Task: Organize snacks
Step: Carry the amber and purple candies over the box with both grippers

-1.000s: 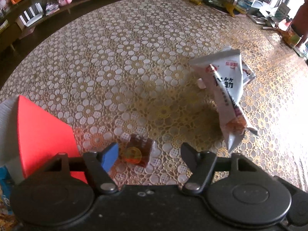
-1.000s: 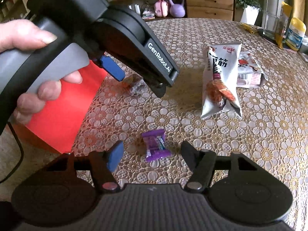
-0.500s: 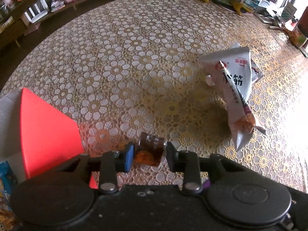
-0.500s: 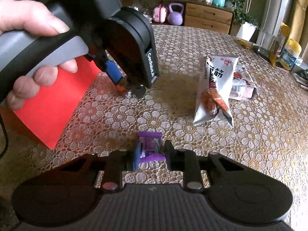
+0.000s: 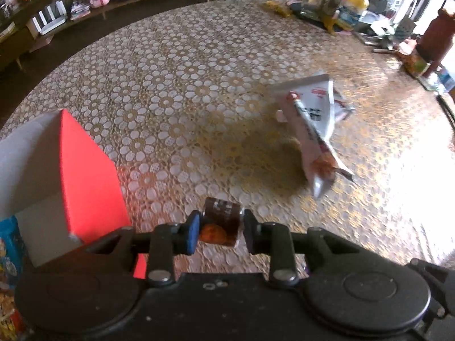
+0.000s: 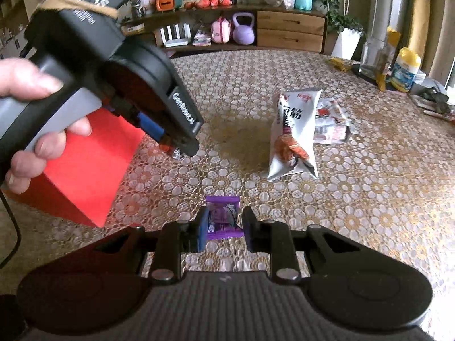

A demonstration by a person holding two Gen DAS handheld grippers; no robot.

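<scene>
My left gripper (image 5: pixel 219 228) is shut on a small brown wrapped snack (image 5: pixel 220 223) and holds it above the lace tablecloth, right of the red box (image 5: pixel 88 176). It also shows in the right wrist view (image 6: pixel 177 142), beside the red box (image 6: pixel 85 170). My right gripper (image 6: pixel 224 226) is shut on a purple wrapped candy (image 6: pixel 223 217), low over the table. A long white snack packet (image 5: pixel 312 130) lies farther right, and it also shows in the right wrist view (image 6: pixel 293 136) with a flat white packet (image 6: pixel 331 120) behind it.
The round table (image 5: pixel 170 71) has a gold and white lace cloth. Bottles, a jar and clutter (image 6: pixel 398 68) stand at its far right edge. A blue snack bag (image 5: pixel 10 253) lies inside the box. A low shelf (image 6: pixel 227 28) with toys stands beyond the table.
Both grippers closed from open onto their snacks, the left on the brown one, the right on the purple candy. Both have since lifted a little, and the left one rose beside the box.
</scene>
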